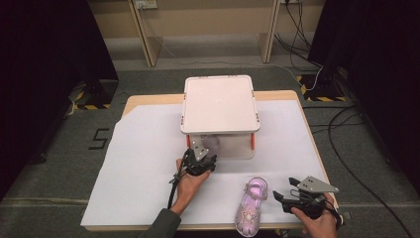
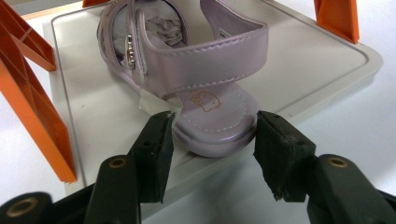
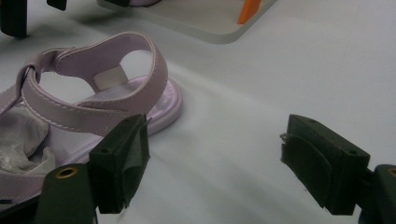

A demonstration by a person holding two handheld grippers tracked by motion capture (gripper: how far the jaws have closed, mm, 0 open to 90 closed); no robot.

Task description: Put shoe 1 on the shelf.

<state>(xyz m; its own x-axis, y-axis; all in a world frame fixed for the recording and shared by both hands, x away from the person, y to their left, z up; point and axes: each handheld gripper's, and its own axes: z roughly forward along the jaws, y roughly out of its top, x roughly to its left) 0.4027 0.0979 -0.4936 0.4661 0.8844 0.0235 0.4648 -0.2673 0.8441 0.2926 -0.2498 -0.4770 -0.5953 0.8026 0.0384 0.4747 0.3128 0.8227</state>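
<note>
Fingers [image 2: 154,154] of the left gripper [image 2: 210,154] are held half open around a sandal's [image 2: 210,116] heel on the rack's [image 2: 322,79] lower shelf, not quite touching. Right gripper [image 3: 215,163] is gaped wide, another sandal [image 3: 93,102] at 9 o'clock on the table [image 1: 148,148].

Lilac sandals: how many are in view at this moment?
2. One lilac strapped sandal sits on the lower shelf of the white rack with orange legs, heel between the left gripper's jaws. The other lilac sandal lies on the white table cover near the right gripper.
</note>
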